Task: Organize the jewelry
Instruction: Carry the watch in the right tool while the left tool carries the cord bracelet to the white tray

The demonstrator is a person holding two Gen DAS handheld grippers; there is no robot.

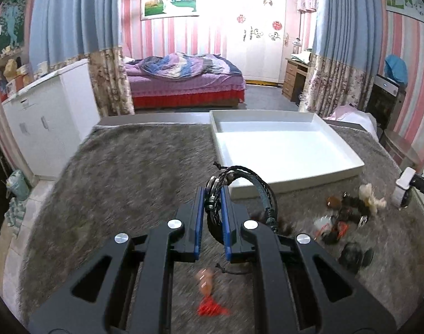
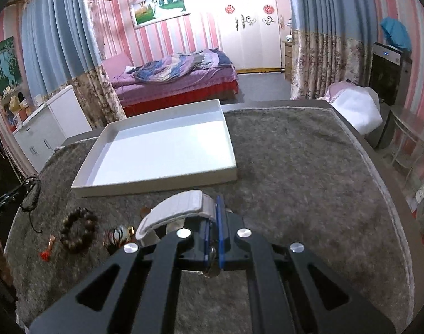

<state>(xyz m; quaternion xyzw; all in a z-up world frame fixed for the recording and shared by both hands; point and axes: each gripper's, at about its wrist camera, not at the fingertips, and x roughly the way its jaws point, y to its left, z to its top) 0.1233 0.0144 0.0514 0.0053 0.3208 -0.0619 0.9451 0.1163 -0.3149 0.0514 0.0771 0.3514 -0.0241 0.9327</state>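
Above the grey rug (image 2: 295,153), the empty white tray (image 1: 290,150) lies just beyond both grippers, so carry the left gripper (image 1: 213,192), clenched on a black braided bracelet (image 1: 239,194), and the right gripper (image 2: 216,203), grasping a white watch (image 2: 175,208), over the near rim before releasing them apart.

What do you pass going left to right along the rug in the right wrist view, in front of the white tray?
Black cord bracelet hanging at the left edge → red tassel charm → brown bead bracelet → striped trinket → white watch held in the right gripper.
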